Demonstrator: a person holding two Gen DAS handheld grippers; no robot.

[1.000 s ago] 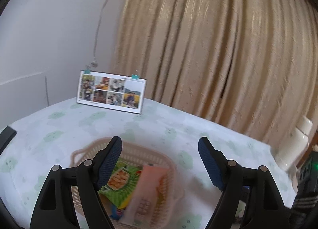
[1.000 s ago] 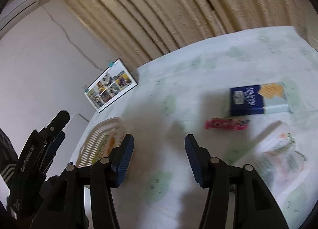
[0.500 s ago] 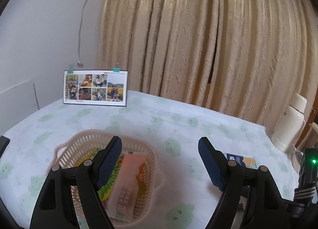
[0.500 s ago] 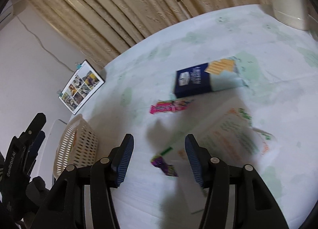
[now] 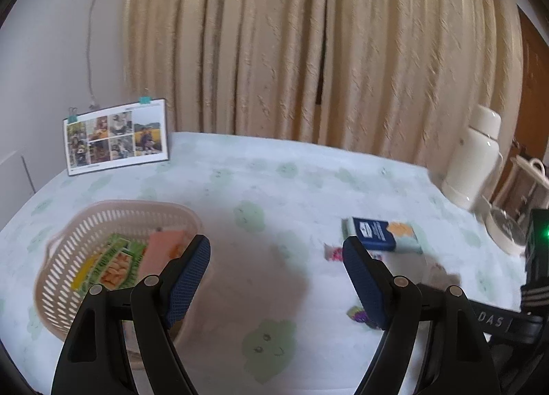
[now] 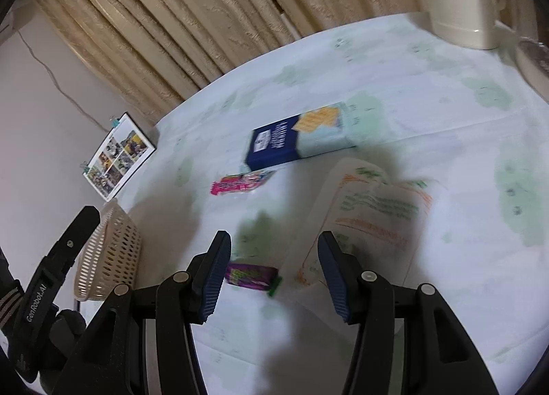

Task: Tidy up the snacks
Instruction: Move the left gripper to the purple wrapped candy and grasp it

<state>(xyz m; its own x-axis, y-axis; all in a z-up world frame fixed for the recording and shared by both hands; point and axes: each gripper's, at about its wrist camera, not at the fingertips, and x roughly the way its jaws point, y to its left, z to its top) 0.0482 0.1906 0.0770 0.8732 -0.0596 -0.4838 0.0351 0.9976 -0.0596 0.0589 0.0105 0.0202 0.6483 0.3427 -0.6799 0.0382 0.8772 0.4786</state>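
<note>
A beige plastic basket (image 5: 68, 251) sits at the left of the table, holding a green snack pack (image 5: 109, 264) and a pink packet (image 5: 161, 247). My left gripper (image 5: 274, 278) hangs open to the right of the basket, empty. My right gripper (image 6: 272, 278) is open low over the table, a small purple candy wrapper (image 6: 250, 275) lying just ahead between its fingers. Further off lie a pink candy wrapper (image 6: 240, 184), a blue cracker box (image 6: 298, 141) and a large white snack bag (image 6: 370, 216). The basket (image 6: 109, 257) shows at the right wrist view's left.
A clipped photo collage (image 5: 115, 137) leans against the wall at the back left. A cream thermos (image 5: 475, 161) and a cup rack stand at the table's right edge. Beige curtains hang behind the table. The tablecloth (image 5: 274, 189) is pale with green prints.
Both grippers have swung right, away from the basket. The right gripper has come down closer to the purple wrapper and the white bag. Both stay open.
</note>
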